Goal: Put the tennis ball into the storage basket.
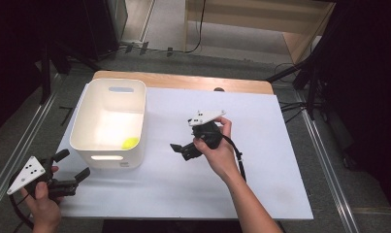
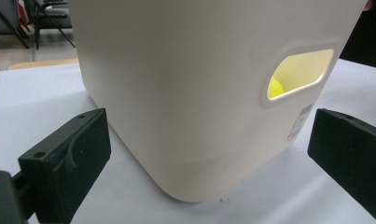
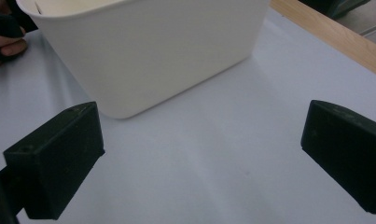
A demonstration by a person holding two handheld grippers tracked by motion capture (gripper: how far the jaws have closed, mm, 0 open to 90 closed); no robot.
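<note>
A white plastic bin stands on the left part of the white table. A small yellow object lies inside it near its front right corner, and that yellow object glows through the handle slot in the left gripper view. My left gripper is open at the table's front left corner, aimed at the bin with nothing between its jaws. My right gripper hovers open just right of the bin, holding nothing.
A wooden strip runs along the table's far edge. White surface stretches to the right of the right hand. Fingers of the left hand show beyond the bin. Dark stands and cables surround the table on the floor.
</note>
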